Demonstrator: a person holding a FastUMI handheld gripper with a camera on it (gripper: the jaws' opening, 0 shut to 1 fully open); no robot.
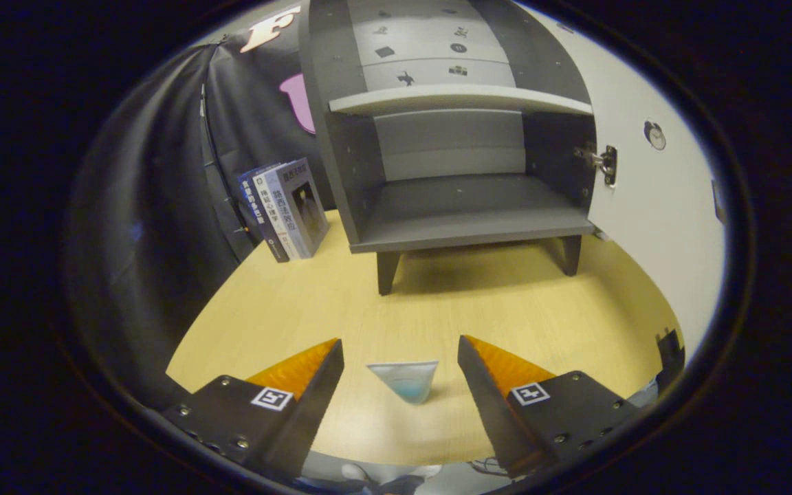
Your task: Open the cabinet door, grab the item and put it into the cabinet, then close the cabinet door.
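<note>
A grey cabinet (468, 206) on short legs stands at the back of the wooden table, beyond my fingers. Its white door (650, 227) is swung wide open to the right, hinge visible, and the lower compartment is bare. A small pale blue triangular packet (406, 379) lies on the table between my two fingers, touching neither. My gripper (399, 350) hovers low over the table with its fingers spread wide, open around the packet.
A few books (286, 210) lean upright against the cabinet's left side by the black cloth wall. The light wooden table (478, 302) stretches bare between the packet and the cabinet legs. A dark clamp-like object (669, 347) sits at the table's right edge.
</note>
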